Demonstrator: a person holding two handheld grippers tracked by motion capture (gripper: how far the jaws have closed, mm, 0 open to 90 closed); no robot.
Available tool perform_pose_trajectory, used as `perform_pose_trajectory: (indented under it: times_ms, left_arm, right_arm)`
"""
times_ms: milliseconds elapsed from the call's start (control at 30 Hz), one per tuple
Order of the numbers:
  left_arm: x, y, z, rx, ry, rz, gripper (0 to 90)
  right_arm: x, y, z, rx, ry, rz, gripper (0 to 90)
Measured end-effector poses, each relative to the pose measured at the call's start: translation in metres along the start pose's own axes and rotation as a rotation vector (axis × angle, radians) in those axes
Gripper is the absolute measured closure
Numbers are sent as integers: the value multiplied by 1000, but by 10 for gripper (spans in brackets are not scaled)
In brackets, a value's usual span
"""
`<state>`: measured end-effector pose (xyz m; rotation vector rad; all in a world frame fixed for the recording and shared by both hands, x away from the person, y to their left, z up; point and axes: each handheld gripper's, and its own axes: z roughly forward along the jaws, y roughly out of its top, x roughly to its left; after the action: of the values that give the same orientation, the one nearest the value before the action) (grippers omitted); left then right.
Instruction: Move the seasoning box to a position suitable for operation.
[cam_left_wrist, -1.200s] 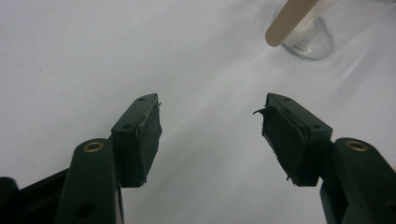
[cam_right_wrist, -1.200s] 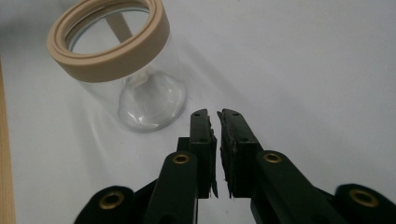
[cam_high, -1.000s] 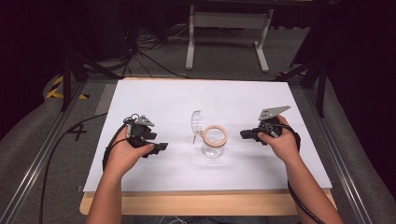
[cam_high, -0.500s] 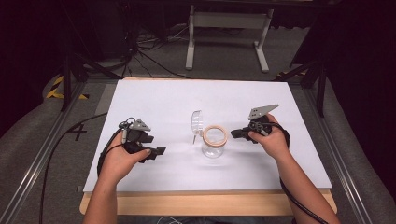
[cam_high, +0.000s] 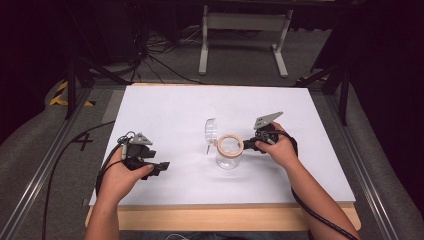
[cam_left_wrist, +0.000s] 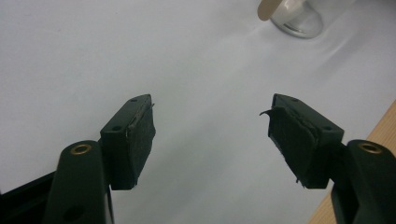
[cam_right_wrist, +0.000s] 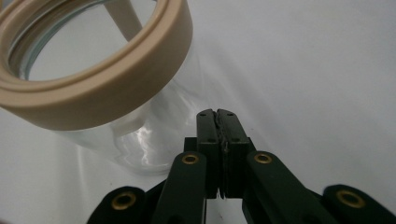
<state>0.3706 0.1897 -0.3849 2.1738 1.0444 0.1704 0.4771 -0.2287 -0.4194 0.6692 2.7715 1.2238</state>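
1. Jaws first: the left gripper (cam_left_wrist: 212, 135) has just been opening and now stands wide with nothing between its pads, only bare white tabletop; the right gripper (cam_right_wrist: 218, 122) has its two black jaws pressed flat together, empty, with its tip close beside the jar's wall.

2. White table (cam_high: 170, 115): it carries everything, and the glass jar (cam_high: 229, 159) stands upright near its middle, so the jar serves as the landmark from here on.

3. Relative to the jar, the left gripper (cam_high: 150, 165) rests well apart to the left, nearer the person's edge, while the right gripper (cam_high: 252, 145) is just beside the jar on its right, at about rim height.

4. Glass jar: in the right gripper view it is clear-walled, with a beige ring (cam_right_wrist: 116, 88) around its open mouth; whether the closed tip touches the glass I cannot tell.

5. Hinged lid (cam_high: 210, 129): a clear lid stands tipped up behind and to the left of the jar's mouth, so the jar is open.

6. Step in hand, as I judge it: an approach to the open jar by the right hand, the left having let go and waiting.

7. Next move, as I judge it: closed jaws cannot grasp, so the right gripper either opens to straddle the beige ring or nudges with its tip; reaching the lid means passing over the mouth without tipping the light jar, and the left could come in to steady the wall.
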Motion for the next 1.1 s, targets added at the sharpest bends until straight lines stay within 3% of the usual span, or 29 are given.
perform_pose_trajectory:
  times_ms: [500, 833, 1100]
  left_arm:
    - [2, -1, 2, -12, -4, -12, 318]
    - [1, 9, 9, 4, -27, 13, 317]
    - [3, 17, 17, -15, -26, 16, 315]
  right_arm:
    - [3, 0, 2, 26, 17, -27, 898]
    - [18, -2, -1, 62, 44, -58, 898]
    - [34, -4, 0, 91, 62, -90, 898]
